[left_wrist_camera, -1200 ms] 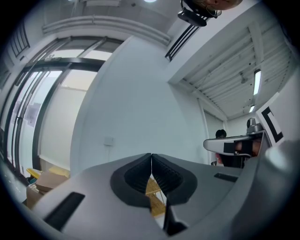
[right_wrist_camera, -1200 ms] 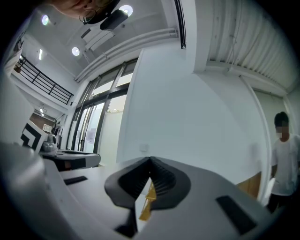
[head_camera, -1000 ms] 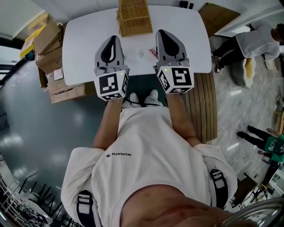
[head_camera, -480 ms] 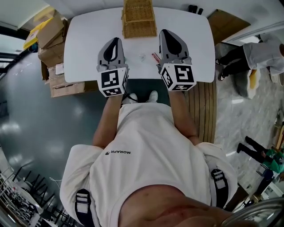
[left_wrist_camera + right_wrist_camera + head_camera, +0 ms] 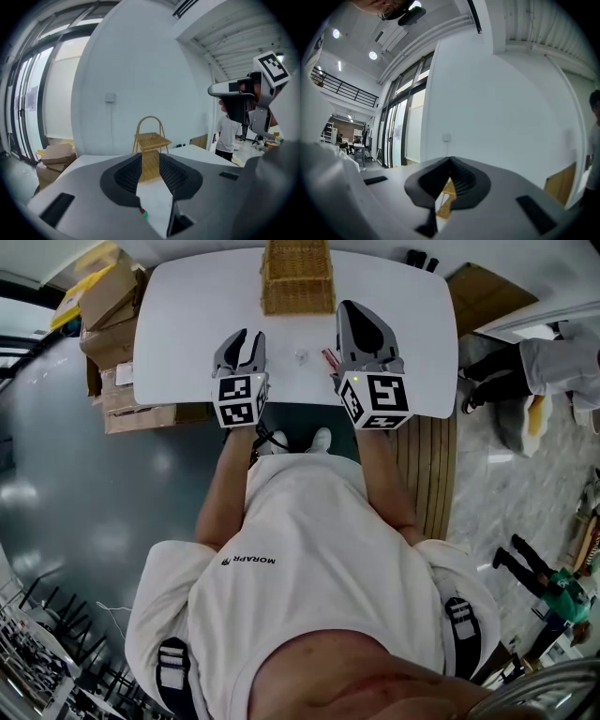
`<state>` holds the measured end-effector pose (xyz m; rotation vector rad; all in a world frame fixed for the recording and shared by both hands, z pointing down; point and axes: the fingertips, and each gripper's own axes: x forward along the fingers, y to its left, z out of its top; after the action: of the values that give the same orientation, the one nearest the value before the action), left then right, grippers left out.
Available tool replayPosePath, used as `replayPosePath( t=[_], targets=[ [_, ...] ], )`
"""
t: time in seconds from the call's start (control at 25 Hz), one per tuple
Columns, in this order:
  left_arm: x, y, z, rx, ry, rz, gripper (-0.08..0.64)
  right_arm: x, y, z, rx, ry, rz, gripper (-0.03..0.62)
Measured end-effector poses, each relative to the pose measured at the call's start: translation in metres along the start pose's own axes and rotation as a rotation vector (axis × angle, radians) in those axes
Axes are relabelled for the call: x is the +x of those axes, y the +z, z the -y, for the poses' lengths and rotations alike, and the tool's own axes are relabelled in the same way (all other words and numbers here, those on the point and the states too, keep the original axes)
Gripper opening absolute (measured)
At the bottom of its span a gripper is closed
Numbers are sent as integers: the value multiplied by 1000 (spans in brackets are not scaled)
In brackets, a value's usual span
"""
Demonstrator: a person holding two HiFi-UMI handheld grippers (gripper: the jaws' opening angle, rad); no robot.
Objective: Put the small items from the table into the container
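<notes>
A wicker basket [image 5: 298, 277] with a handle stands at the far middle of the white table [image 5: 178, 324]. Two small items lie between the grippers: a pale one [image 5: 301, 356] and a red one [image 5: 328, 357]. My left gripper [image 5: 245, 336] hangs low over the table's near left. Its jaws are opening and nothing is between them. In the left gripper view the basket [image 5: 151, 140] shows through the gap of the left gripper [image 5: 150, 161], and a small red-and-green item [image 5: 142, 213] lies below. My right gripper [image 5: 362, 307] is held higher, shut and empty. In its own view the right gripper [image 5: 450, 161] points level.
Cardboard boxes [image 5: 98, 306] are stacked beside the table's left end. A wooden board [image 5: 427, 465] lies on the floor at the right. People stand off to the right [image 5: 553, 357]. The table's near edge [image 5: 291, 401] runs just under both grippers.
My left gripper has dropped toward the table and its jaws have gone from shut to open. The right gripper has shifted only slightly and stays shut.
</notes>
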<state>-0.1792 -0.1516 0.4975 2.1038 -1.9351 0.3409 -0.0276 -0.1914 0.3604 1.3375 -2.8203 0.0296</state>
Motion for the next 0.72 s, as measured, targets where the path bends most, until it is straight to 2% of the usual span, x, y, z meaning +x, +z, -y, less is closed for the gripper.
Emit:
replayPosePath(
  t=[0.36, 0.72],
  targets=[
    [19, -64, -10, 73, 6, -190, 135, -1, -5, 3, 3, -8, -14, 5],
    [34, -109, -14, 102, 19, -283, 140, -6, -8, 3, -3, -16, -23, 5]
  ],
)
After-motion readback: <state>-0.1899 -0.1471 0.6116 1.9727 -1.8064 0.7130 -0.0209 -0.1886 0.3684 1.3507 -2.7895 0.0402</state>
